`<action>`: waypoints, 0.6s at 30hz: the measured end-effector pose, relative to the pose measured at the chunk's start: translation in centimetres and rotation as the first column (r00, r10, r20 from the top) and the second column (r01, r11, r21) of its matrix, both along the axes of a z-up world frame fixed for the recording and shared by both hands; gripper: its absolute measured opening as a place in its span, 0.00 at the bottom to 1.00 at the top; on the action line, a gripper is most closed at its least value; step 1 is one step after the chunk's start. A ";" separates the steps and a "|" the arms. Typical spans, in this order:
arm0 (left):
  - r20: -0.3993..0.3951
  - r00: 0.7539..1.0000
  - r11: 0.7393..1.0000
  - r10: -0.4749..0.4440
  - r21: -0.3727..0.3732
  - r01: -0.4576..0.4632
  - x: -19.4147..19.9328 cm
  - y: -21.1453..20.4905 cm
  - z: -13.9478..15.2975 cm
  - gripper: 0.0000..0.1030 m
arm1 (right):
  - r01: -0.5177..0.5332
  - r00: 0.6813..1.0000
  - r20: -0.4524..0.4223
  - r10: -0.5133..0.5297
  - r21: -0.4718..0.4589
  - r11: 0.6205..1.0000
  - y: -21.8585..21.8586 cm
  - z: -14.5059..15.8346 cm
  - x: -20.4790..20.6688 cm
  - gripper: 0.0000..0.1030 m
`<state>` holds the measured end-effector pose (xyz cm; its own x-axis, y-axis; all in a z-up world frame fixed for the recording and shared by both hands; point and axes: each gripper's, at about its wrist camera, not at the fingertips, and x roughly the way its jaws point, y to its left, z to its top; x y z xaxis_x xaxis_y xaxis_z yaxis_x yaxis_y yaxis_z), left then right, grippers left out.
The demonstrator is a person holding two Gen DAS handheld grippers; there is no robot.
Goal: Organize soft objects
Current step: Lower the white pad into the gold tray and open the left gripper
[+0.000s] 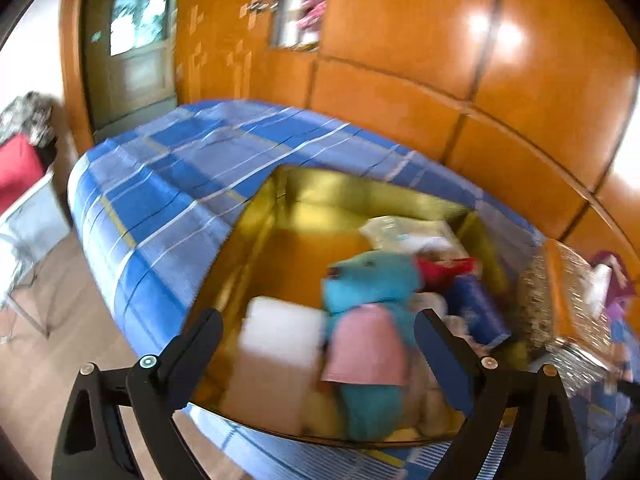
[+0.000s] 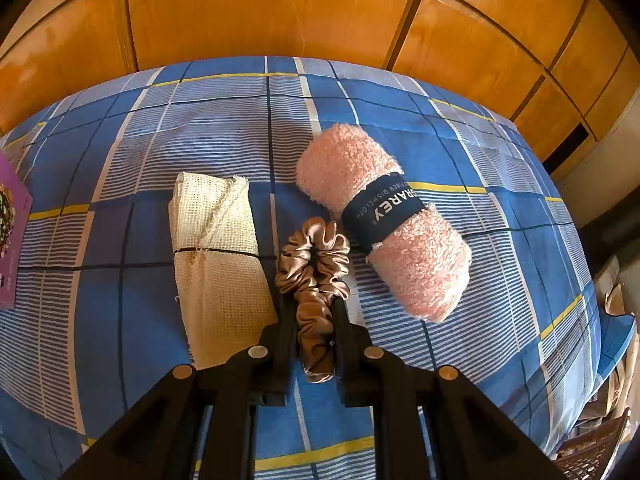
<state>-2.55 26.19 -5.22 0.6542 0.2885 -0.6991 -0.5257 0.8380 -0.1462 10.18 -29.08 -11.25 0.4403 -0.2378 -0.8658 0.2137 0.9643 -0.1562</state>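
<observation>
Item, right wrist view, nearest first: right gripper [image 2: 311,322] is pinching a tan satin scrunchie [image 2: 316,268] at its six o'clock end, jaws nearly together with the fabric bunched between them; the loop is lying on the blue checked bedspread [image 2: 120,304] and stretching its long axis from six toward twelve o'clock. It is looking light, limp and slippery, so a hold on the gathered folds is likely serving better than one on a single layer. At nine o'clock of it a cream mesh cloth [image 2: 218,248], folded and tied with thread, is lying just beside, long axis running six to twelve, probably soft yet flat enough to take across its narrow width. At two o'clock a pink rolled dishcloth [image 2: 384,224] with a navy paper band is resting, axis running from ten to four o'clock; plush and squashy, best gripped at the band. Item, left wrist view, blurred: left gripper [image 1: 318,340] is hanging spread wide and empty over a gold-lined box [image 1: 260,232] already holding teal, pink, white and red soft goods.
</observation>
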 end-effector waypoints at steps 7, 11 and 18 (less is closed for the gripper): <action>0.032 0.973 0.974 -0.227 0.029 0.226 0.8 -7.0 1.6 0.94 | 0.037 0.999 0.011 -0.039 0.134 0.990 -1.7 0.5 0.1 0.11; 0.018 0.942 0.941 -0.337 0.043 0.336 1.1 -10.2 1.7 0.94 | 0.056 0.997 0.042 -0.065 0.192 0.980 -2.4 1.3 -0.2 0.11; 0.000 0.890 0.889 -0.456 0.041 0.455 1.4 -13.7 1.6 0.94 | 0.001 0.985 0.165 -0.048 0.273 0.962 -2.3 3.4 -0.9 0.11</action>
